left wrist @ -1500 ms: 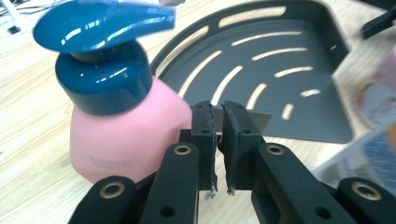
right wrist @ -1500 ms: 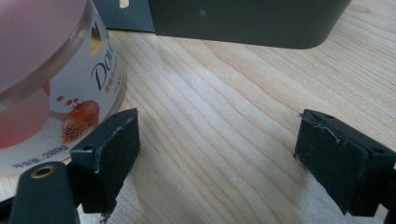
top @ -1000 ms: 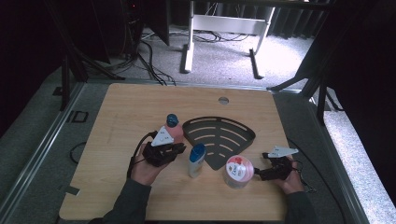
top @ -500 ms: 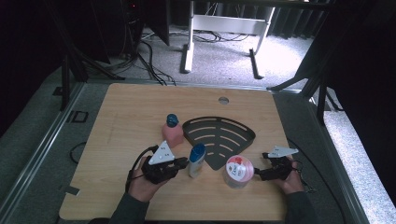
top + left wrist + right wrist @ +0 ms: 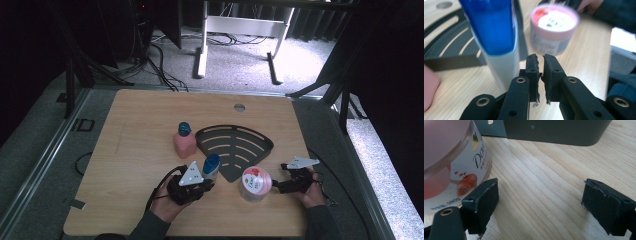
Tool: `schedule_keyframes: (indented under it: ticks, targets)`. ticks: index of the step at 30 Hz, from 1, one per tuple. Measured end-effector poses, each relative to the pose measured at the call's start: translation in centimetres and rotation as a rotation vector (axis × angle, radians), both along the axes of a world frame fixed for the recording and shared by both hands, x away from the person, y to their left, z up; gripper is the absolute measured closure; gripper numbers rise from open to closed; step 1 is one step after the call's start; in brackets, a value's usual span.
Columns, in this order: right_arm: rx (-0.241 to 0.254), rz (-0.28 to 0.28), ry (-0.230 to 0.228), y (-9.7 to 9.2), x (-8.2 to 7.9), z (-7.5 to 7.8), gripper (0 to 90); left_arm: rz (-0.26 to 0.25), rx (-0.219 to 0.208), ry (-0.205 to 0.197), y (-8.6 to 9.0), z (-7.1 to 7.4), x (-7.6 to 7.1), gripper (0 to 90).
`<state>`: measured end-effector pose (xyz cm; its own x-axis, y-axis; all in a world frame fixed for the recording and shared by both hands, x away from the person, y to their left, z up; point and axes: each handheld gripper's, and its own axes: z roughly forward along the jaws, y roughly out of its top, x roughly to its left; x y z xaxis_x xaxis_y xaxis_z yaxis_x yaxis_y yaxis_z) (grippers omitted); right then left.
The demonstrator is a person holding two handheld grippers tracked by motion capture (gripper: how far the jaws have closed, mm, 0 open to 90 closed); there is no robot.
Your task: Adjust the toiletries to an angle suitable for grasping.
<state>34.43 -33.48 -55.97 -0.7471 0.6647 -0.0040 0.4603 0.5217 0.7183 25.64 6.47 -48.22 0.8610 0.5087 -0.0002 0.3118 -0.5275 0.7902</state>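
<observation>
A pale wooden worktop [image 5: 145,135] fills the middle of the scene, with grey carpet and dark stands around it. Near its centre lies a black fan-shaped slotted tray [image 5: 235,147], flat on the wood.

At the near right a pink-lidded jar [image 5: 255,184] stands upright on the worktop, just off the tray's near edge. The right hand-held gripper [image 5: 280,186], grasped by a hand coming in from the near edge, lies low just right of the jar. In the right gripper view its jaws stand spread wide over bare wood, with the jar [image 5: 451,165] just beside the left jaw; whether they touch is not clear.

At the near left the left hand-held gripper [image 5: 200,186] sits close to a white bottle with a blue cap [image 5: 211,167], which stands upright at the tray's near-left edge. In the left gripper view its jaws are pressed almost together with nothing between them, and the bottle [image 5: 496,40] rises just to their left, with the jar [image 5: 552,27] farther off.

A small pink bottle with a blue cap [image 5: 184,140] stands upright left of the tray, farther from the person than the white bottle.
</observation>
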Motion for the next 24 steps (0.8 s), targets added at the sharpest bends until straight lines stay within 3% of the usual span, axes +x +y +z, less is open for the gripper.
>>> schedule_keyframes:
  ticks: [12,24]
  targets:
    - [0.0,0.0,0.0,0.0,0.0,0.0,13.5,0.041,0.034,0.036,0.6,-0.9,0.7,83.4]
    - [0.0,0.0,0.0,0.0,0.0,0.0,13.5,0.102,0.037,0.076,1.7,-2.0,1.9,83.4]
